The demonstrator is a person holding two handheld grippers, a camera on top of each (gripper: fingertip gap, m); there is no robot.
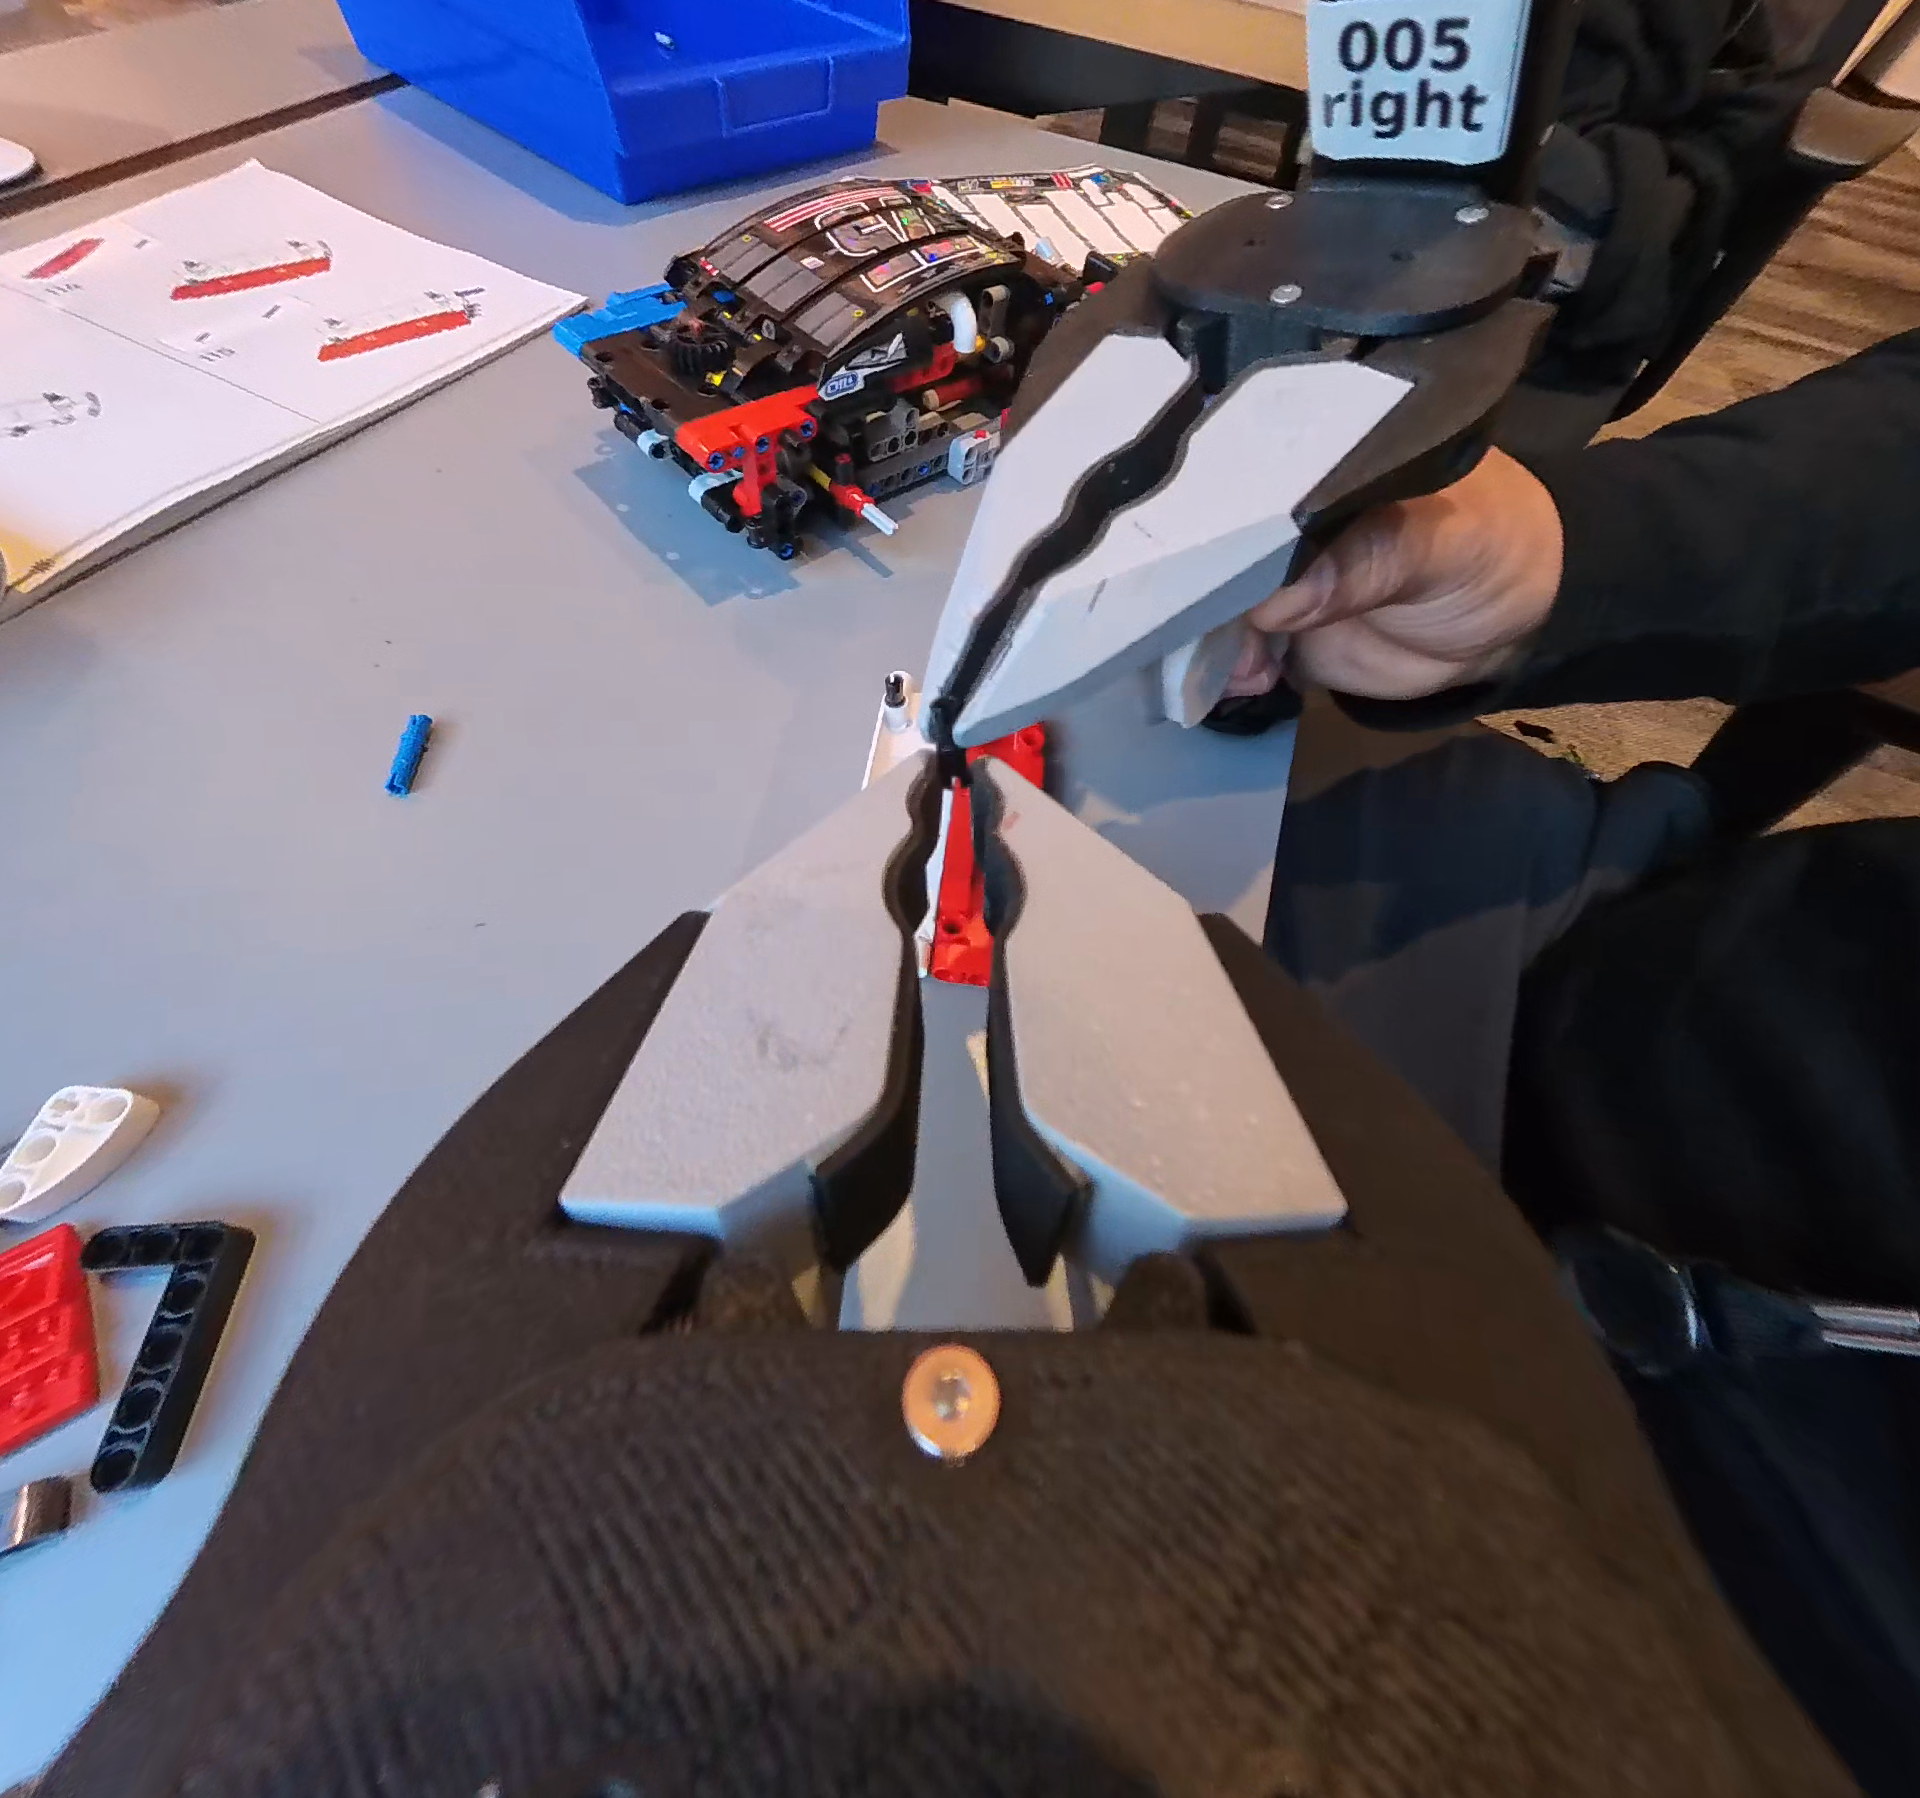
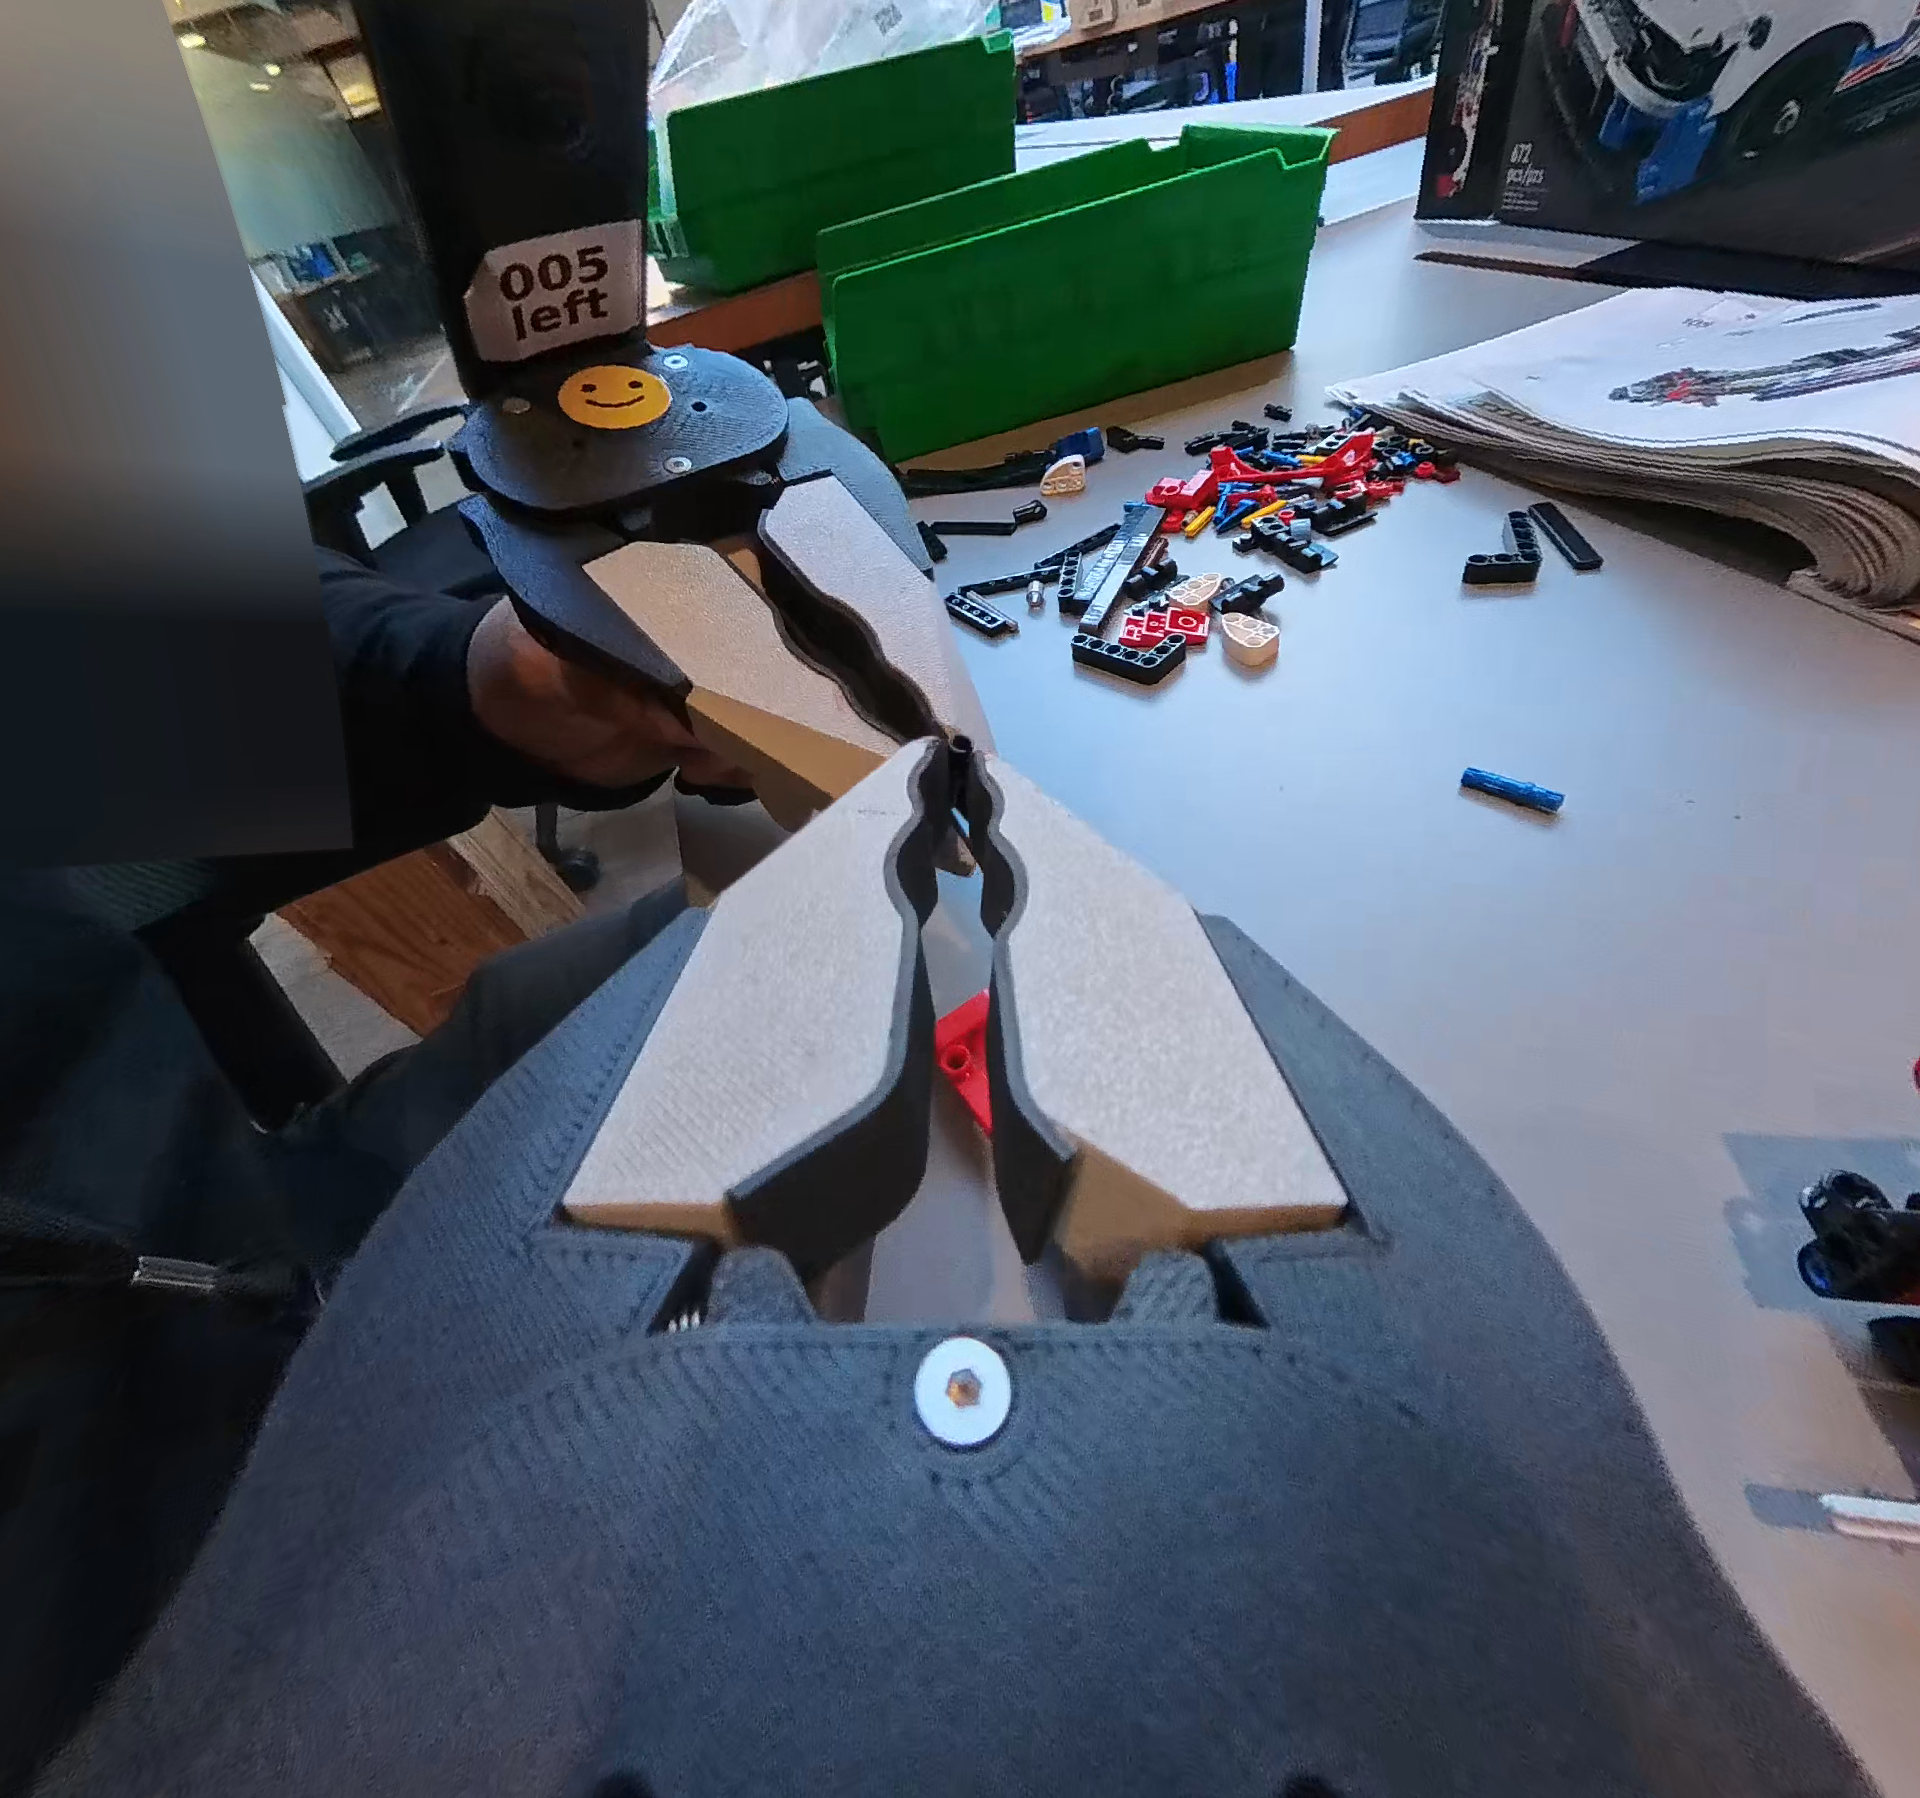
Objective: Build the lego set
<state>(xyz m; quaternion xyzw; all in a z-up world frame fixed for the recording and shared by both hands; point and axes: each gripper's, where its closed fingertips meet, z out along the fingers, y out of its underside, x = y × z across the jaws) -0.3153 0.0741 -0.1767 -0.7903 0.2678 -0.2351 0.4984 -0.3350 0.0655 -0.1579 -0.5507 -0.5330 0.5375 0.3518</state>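
My left gripper (image 1: pixel 951 784) is shut on a red and white panel assembly (image 1: pixel 961 901), held on edge above the grey table (image 1: pixel 520 865). My right gripper (image 1: pixel 943 718) comes in from the upper right, shut on a small black pin (image 1: pixel 945 746) at its tips, and the pin touches the top edge of the assembly. In the right wrist view the right gripper (image 2: pixel 956 769) pinches the black pin (image 2: pixel 957 756) tip to tip with the left gripper. A bit of the red panel (image 2: pixel 966 1062) shows through the finger gap.
A partly built black and red car model (image 1: pixel 831 366) sits mid-table, with a blue bin (image 1: pixel 623 13) behind it and an open instruction booklet (image 1: pixel 208 346) to its left. A loose blue pin (image 1: pixel 410 756) lies nearby. Loose parts (image 2: pixel 1226 522), green bins (image 2: pixel 1060 294) and the set's box (image 2: pixel 1683 44) lie beyond.
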